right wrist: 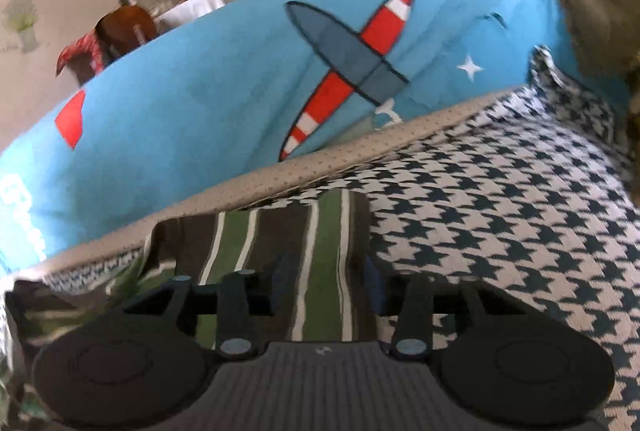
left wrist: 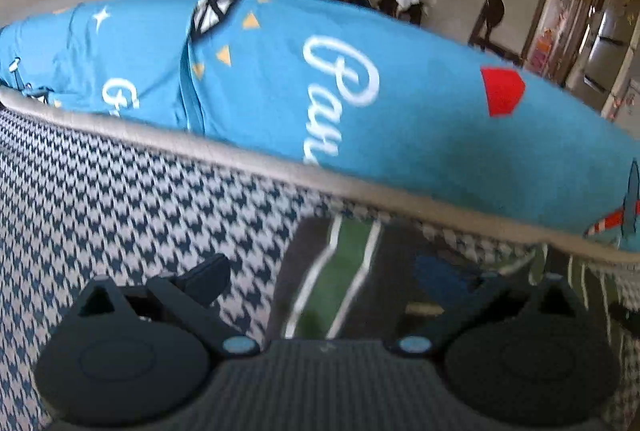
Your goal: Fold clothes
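Right wrist view: striped garment (right wrist: 280, 251), brown, green and white, lying on the houndstooth cover (right wrist: 500, 215), its far edge against the beige piping (right wrist: 280, 187) that borders the cover. Beyond the piping: blue printed bedding (right wrist: 200, 99) with an aeroplane motif. Right gripper (right wrist: 326, 285): jaws set on either side of a strip of the garment, narrowly apart; whether they pinch the cloth, cannot tell.

Left wrist view: same striped garment (left wrist: 340, 271), blurred, on the near side of the piping (left wrist: 240, 155), ahead of the left gripper (left wrist: 348, 283). Left gripper jaws spread wide, nothing between them; left finger (left wrist: 208, 275) over the houndstooth cover (left wrist: 120, 211), right finger lost in blur. Blue printed bedding (left wrist: 400, 111) on the far side of the piping.

Risks, as judgement:
- Only a thin strip sits between the right jaws; a lift may slip off or raise one layer alone, spoiling the fold.
- Garment sits hard against the piping; a jaw may catch the cover or bedding along with it.
- Left gripper holds nothing; a one-sided lift would skew the cloth.

Containers: none visible in either view.
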The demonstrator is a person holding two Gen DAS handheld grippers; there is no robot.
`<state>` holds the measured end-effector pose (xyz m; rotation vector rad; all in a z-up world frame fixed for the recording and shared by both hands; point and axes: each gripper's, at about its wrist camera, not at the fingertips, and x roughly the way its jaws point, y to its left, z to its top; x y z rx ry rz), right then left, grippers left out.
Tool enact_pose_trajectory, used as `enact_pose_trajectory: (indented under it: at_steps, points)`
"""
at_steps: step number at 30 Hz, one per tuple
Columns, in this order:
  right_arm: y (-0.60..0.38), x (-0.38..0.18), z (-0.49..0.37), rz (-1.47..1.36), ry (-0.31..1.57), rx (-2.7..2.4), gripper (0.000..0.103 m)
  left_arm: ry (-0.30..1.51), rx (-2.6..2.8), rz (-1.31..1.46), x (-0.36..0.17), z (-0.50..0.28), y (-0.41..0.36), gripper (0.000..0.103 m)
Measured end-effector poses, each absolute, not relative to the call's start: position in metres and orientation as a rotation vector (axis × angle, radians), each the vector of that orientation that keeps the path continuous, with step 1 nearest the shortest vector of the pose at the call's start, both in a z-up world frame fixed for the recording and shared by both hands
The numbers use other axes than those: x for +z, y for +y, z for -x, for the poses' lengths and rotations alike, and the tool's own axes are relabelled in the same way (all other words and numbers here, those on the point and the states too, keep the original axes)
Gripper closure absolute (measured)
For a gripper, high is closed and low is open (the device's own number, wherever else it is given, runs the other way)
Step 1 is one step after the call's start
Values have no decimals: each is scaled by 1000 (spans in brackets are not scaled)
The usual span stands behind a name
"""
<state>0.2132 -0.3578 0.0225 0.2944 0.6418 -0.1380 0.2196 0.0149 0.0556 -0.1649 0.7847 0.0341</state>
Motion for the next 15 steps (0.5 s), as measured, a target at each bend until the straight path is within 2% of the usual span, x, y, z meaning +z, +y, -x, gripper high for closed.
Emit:
enact_pose_trajectory:
  at_steps: [2,4,11,15]
  points:
    - [-350,21,-214,-242,638,-145,93,817,38,150,48,-219,12,0]
    - [-346,22,-214,-213,630,-157,96,835,27,148,43,-219,10,0]
    - [-335,47,-209,-89,558,-352,97,833,14,106,42,-214,0,0]
    - [-339,45,-210,-67,590,-414,96,840,22,107,42,-215,1,0]
